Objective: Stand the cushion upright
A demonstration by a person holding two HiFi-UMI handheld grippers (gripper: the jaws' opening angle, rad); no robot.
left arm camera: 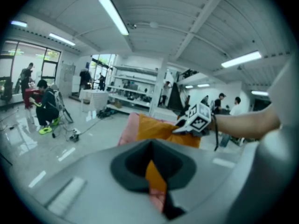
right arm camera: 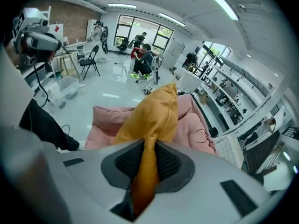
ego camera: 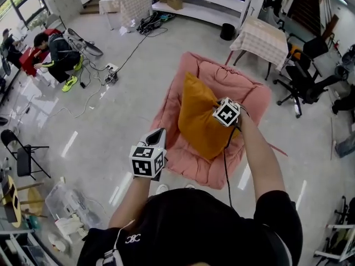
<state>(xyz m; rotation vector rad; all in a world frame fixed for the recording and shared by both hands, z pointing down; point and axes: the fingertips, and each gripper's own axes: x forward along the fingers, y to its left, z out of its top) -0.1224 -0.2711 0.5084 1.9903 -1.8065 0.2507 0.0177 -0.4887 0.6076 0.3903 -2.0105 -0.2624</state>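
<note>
L gripper [ego camera: 159, 133] is hovering just off the near-left edge of the pink seat pad [ego camera: 247, 93], jaws slightly apart w/ nothing betw them. R gripper [ego camera: 216, 110] is clamping tight on the right edge of the orange cushion [ego camera: 195, 122], which is leaning tilted over the pad's middle. Beyond, a person [ego camera: 58, 54] is crouching on the grey floor [ego camera: 127, 87] far left; a checked-cloth table [ego camera: 263, 37] is standing past the pad's far-right corner
</note>
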